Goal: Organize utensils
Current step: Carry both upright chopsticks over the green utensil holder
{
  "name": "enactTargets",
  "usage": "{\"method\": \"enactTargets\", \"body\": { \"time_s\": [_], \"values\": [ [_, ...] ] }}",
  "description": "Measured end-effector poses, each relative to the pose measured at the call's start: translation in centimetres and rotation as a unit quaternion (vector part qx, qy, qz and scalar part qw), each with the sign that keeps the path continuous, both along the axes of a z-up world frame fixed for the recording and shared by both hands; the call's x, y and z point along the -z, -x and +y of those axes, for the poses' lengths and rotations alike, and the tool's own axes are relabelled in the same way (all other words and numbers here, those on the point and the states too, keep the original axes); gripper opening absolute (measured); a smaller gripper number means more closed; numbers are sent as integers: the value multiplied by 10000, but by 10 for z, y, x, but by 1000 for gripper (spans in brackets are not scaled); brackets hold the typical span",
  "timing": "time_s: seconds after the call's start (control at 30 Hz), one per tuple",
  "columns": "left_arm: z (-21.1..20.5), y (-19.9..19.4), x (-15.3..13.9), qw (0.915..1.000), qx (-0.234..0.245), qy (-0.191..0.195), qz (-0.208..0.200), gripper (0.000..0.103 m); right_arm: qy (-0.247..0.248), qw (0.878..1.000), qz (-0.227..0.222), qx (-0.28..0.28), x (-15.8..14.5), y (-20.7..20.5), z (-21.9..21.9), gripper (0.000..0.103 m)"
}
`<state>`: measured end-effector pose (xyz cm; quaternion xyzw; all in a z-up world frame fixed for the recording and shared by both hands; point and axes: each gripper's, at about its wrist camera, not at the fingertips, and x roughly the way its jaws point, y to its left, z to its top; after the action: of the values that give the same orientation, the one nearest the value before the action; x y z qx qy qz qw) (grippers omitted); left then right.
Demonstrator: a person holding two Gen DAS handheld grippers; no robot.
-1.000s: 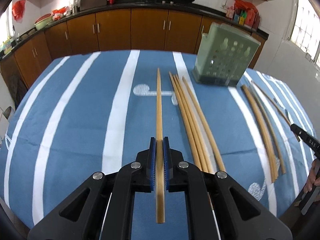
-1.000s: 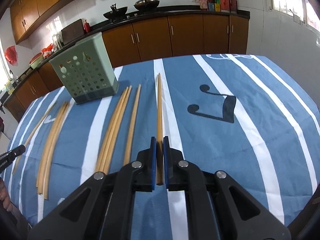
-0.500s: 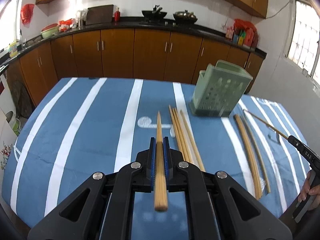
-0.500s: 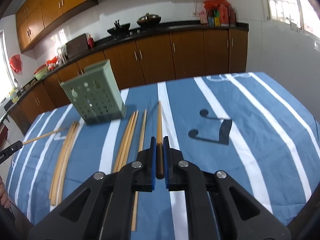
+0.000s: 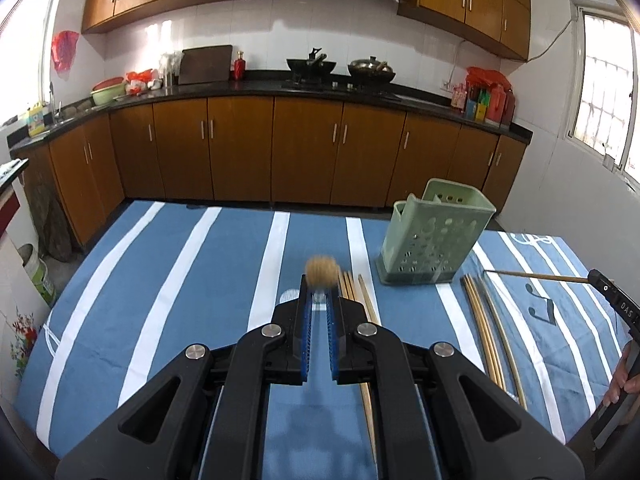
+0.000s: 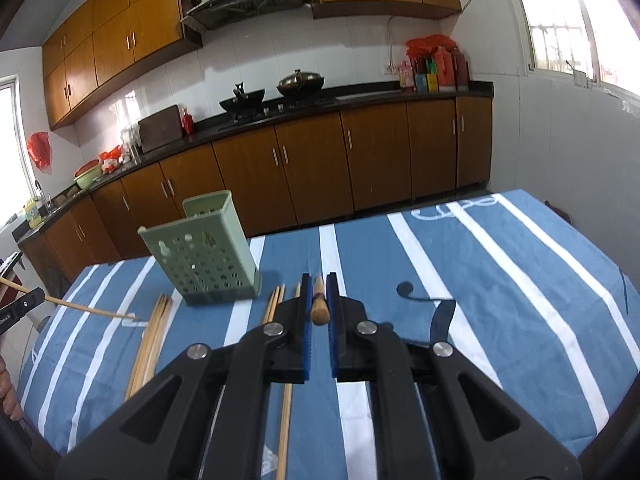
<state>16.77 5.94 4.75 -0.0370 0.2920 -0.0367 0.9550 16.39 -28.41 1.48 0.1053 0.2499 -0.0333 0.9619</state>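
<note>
My left gripper [image 5: 319, 294] is shut on a wooden chopstick [image 5: 322, 273], seen end-on and blurred, lifted above the blue striped tablecloth [image 5: 200, 280]. My right gripper [image 6: 319, 294] is shut on another chopstick [image 6: 319, 306], also pointing forward. A green perforated utensil holder [image 5: 434, 240] stands at the back of the table; it also shows in the right wrist view [image 6: 204, 250]. Several loose chopsticks lie on the cloth in two bunches [image 5: 486, 328] [image 5: 360, 300], and the same bunches show in the right wrist view [image 6: 154, 332] [image 6: 276, 304].
Brown kitchen cabinets [image 5: 240, 152] and a black counter with woks stand behind the table. The other gripper with its chopstick shows at the right edge of the left wrist view [image 5: 608, 292] and at the left edge of the right wrist view [image 6: 20, 308].
Both grippers have risen and tilted up with their chopsticks, which have left the cloth and now point forward. The kitchen wall fills more of each view.
</note>
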Motion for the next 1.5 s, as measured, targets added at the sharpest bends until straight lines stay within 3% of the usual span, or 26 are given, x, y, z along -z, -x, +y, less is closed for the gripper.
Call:
{"method": "enactTargets", "body": {
  "time_s": [0.5,0.63,0.77,0.97,1.13,1.5],
  "values": [
    [0,-10,-32,9994,-54,-31,-335,7,175,9981,-592,43,-51,-18,-8,8],
    [2,-18,-60,9982,-56,42,-593,7,212,9949,-982,-27,-91,-19,-11,8],
    [-7,-27,-94,9953,31,149,-953,7,-100,9887,-1483,-189,-141,-23,-16,8],
    [-28,-43,-136,9871,214,433,-1523,7,-305,9762,-2103,-433,-186,-39,-1,7],
    [-50,-64,-136,9865,473,560,-1466,7,-362,9749,-2111,-615,-185,-68,17,7],
    [-71,-100,-73,9929,700,596,-756,7,-183,9858,-1484,-760,-127,-113,40,8]
  ]
}}
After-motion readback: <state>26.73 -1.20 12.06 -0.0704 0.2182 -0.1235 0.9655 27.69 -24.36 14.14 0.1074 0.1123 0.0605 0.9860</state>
